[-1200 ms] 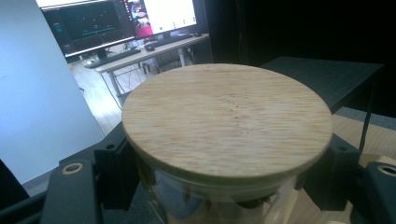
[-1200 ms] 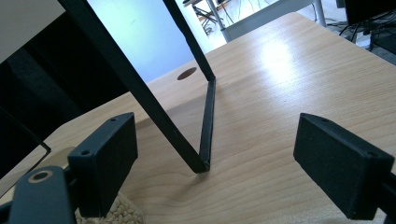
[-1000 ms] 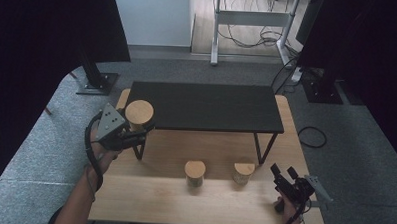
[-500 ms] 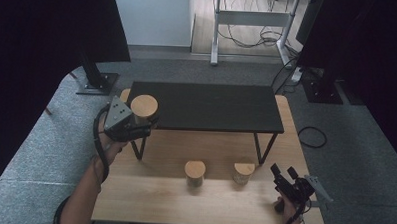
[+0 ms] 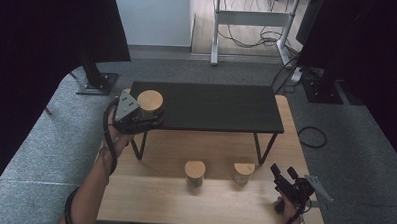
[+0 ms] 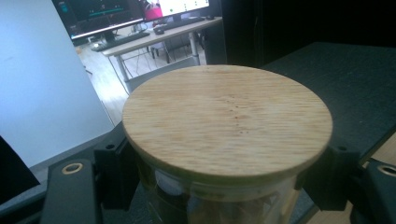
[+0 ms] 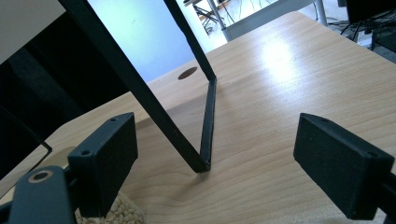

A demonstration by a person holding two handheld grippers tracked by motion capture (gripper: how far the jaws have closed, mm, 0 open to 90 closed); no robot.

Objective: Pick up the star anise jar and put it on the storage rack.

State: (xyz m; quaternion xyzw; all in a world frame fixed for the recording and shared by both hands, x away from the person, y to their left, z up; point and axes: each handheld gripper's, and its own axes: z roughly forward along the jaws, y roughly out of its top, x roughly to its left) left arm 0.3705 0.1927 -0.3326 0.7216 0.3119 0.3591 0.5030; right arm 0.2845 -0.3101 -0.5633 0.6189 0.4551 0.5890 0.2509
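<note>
We see the left gripper (image 5: pixel 145 116) clamped on a glass jar with a wooden lid (image 6: pixel 227 122), jaws pressing its sides just under the lid, at the left end of the black shelf (image 5: pixel 211 106). The right gripper (image 5: pixel 286 177) rests on the wooden table (image 7: pixel 289 98), jaws wide apart, holding nothing.

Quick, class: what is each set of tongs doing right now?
Left tongs: closed on the bamboo-lidded glass jar.
Right tongs: open, holding nothing.
</note>
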